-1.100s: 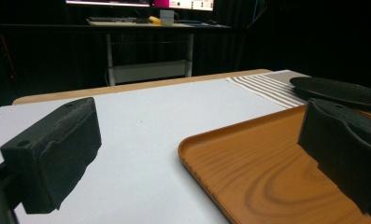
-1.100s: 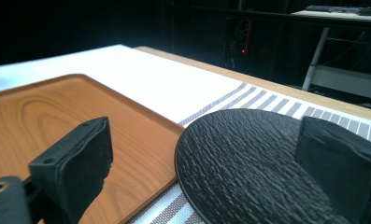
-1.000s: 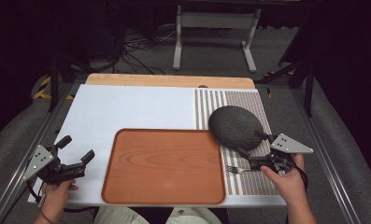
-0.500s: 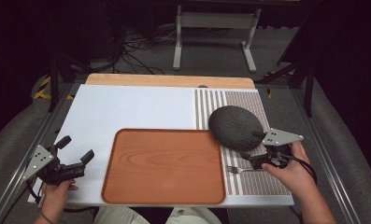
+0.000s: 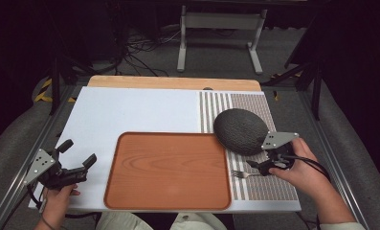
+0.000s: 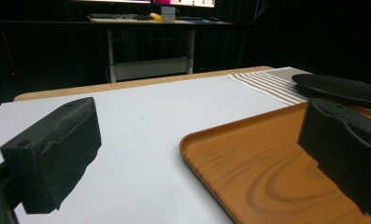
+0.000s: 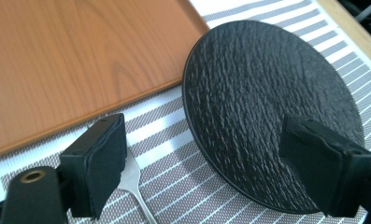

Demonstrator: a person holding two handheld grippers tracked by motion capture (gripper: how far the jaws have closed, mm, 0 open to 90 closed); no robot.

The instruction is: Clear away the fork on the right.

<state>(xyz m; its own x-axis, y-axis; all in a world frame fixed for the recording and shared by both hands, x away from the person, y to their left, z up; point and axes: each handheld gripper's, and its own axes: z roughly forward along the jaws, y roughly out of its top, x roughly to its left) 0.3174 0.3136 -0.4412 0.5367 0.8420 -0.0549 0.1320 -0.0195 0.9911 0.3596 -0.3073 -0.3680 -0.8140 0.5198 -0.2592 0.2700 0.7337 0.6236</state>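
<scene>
The fork lies flat on the striped placemat, just right of the tray's near right corner and near the front edge of the table. In the high view its prongs point toward the tray and its handle runs right, under the right gripper. In the right gripper view the fork shows beside the inner face of the left-hand jaw, its handle leading down out of the picture; whether the pad touches it cannot be told.

The right gripper hovers low over the placemat. Its jaws stand wide apart, having just closed in a little, and nothing is clamped between them. The far jaw sits in front of the near rim of the plate.

The plate is dark, round and rough-surfaced. It rests on the placemat beyond the fork, its left edge just beside the tray's far right corner.

The wooden tray lies at the middle front of the white mat, with nothing on it. The tray borders the placemat along its right side.

The left gripper is held at the front left of the table, off the tray's left edge, pointing toward it. In the left gripper view its jaws stand fully apart with nothing between them, the left gripper hanging over the white mat and the tray's near corner. The plate shows beyond.
</scene>
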